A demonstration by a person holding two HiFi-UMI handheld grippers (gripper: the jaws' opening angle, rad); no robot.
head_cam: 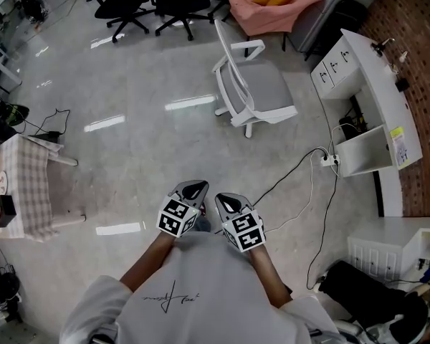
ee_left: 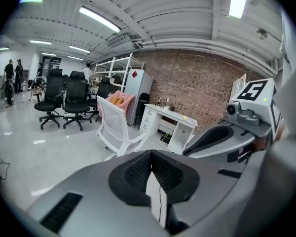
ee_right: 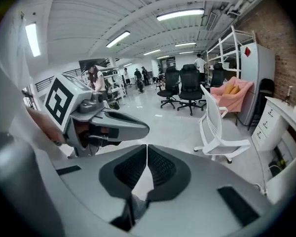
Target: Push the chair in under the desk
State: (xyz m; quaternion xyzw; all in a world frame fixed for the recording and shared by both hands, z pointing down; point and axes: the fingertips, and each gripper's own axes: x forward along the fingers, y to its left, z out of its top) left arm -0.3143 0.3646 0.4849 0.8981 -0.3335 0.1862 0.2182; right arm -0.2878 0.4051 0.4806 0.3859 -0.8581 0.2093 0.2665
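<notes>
A white office chair (head_cam: 252, 84) with a grey seat stands on the floor, well out from the white desk (head_cam: 378, 99) at the right wall. The chair (ee_left: 116, 128) shows ahead in the left gripper view, with the desk (ee_left: 170, 125) behind it. In the right gripper view the chair (ee_right: 216, 130) stands to the right, the desk (ee_right: 282, 127) at the edge. Both grippers are held close to my body, side by side, far short of the chair. My left gripper (head_cam: 194, 189) is shut and empty. My right gripper (head_cam: 228, 205) is shut and empty too.
A power strip and cables (head_cam: 322, 160) lie on the floor between me and the desk. A small table with a checked cloth (head_cam: 25, 185) stands at the left. Black office chairs (head_cam: 150, 2) and a pink-covered seat (head_cam: 272, 2) stand at the back.
</notes>
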